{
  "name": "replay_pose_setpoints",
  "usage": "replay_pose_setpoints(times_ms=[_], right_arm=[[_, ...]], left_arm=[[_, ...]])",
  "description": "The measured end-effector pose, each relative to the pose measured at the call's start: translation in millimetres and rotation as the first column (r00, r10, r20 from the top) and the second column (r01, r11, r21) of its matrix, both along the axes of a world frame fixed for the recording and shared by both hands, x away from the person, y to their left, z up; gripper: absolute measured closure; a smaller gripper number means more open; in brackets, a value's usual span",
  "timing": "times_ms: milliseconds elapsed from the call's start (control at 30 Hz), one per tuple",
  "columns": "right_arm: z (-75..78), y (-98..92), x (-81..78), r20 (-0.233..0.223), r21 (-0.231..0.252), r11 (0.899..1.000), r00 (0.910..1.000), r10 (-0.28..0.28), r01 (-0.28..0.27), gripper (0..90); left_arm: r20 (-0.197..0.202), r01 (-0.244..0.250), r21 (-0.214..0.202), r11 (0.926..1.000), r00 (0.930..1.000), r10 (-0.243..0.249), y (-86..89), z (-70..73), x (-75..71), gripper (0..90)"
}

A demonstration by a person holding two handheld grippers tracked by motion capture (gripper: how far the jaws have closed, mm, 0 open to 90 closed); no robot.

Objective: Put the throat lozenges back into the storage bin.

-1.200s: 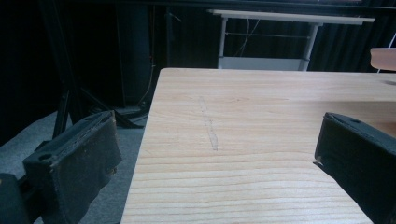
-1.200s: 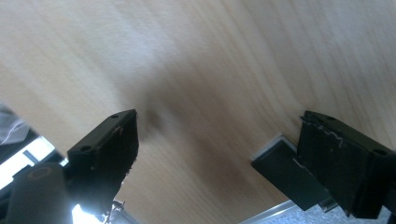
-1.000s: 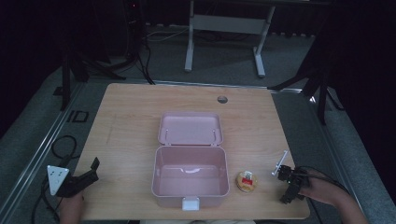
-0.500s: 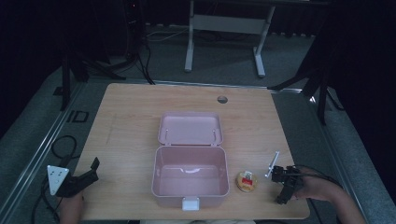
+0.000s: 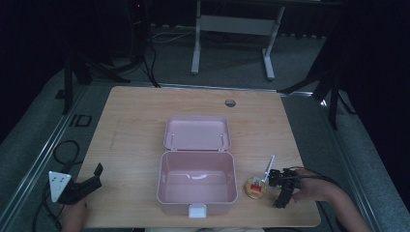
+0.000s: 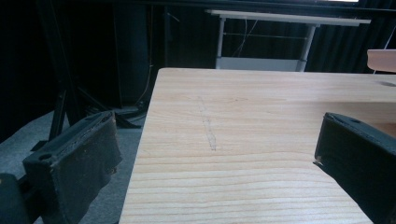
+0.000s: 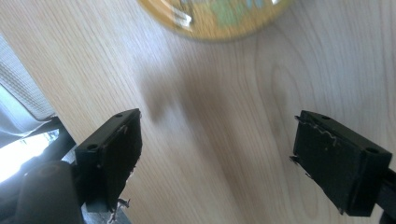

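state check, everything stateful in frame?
pink box: open, empty, lid back
round yellow item: on table, right of box, untouched
left tongs: open, holding nothing
right tongs: open, above bare wood beside the item

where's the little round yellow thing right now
In the high view, the small round yellow object lies on the wooden table, between the open pink plastic box and the right claw.

This looks like a dark lab or recording room. A wooden table (image 5: 145, 121) stands on grey carpet (image 5: 29, 130), with black stands (image 5: 72, 72), cables (image 5: 63, 150) and a white metal frame (image 5: 232, 29) around it.
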State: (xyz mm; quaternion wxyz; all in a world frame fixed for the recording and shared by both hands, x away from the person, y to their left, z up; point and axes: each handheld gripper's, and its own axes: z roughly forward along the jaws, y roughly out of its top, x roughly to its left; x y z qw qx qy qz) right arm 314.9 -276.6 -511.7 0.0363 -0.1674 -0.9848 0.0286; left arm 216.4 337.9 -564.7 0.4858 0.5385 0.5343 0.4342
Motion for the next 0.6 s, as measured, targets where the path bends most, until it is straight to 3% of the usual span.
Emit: replay_pose_setpoints(times_ms=[600], right_arm=[[-3.9,51.3,12.0,0.028,-0.004,0.994,0.9940,0.106,-0.106,15.0]], left_arm=[[0.000,0.005,-0.003,1.0000,1.0000,-0.005,0.5,0.0,0.0,0.4]])
